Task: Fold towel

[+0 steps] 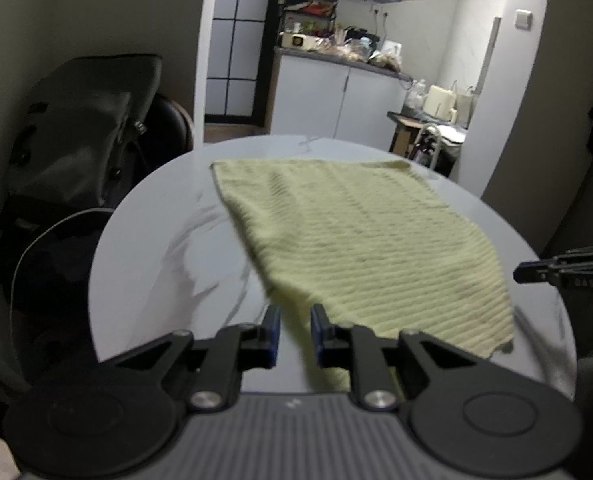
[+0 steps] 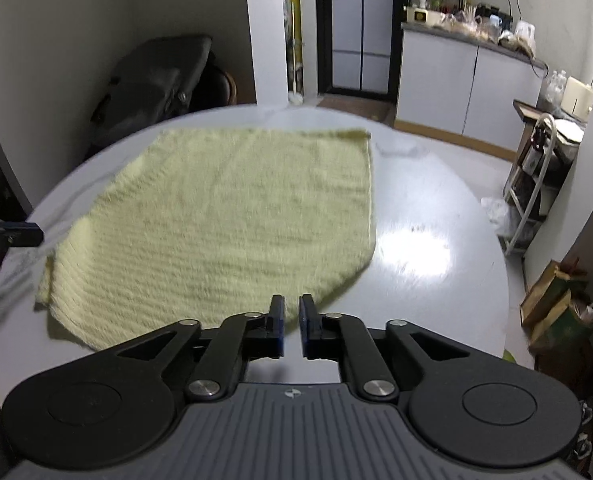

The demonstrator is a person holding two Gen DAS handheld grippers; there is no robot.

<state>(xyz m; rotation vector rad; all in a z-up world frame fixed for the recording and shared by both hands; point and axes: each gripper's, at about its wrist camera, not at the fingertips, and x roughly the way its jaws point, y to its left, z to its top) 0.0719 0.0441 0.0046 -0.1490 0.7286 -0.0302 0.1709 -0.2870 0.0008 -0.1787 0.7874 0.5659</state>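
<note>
A pale yellow towel (image 1: 360,240) lies spread on the round white table (image 1: 156,240), reaching toward its far edge. The left gripper (image 1: 295,332) hovers at the towel's near left corner, jaws parted, cloth between them but not pinched. The right gripper (image 2: 291,326) stands released at the near right corner.

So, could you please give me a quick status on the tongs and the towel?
Left tongs open, towel corner between pads, not pinched. Right tongs open at near edge. Towel spread on round table. Nothing in the way.
</note>
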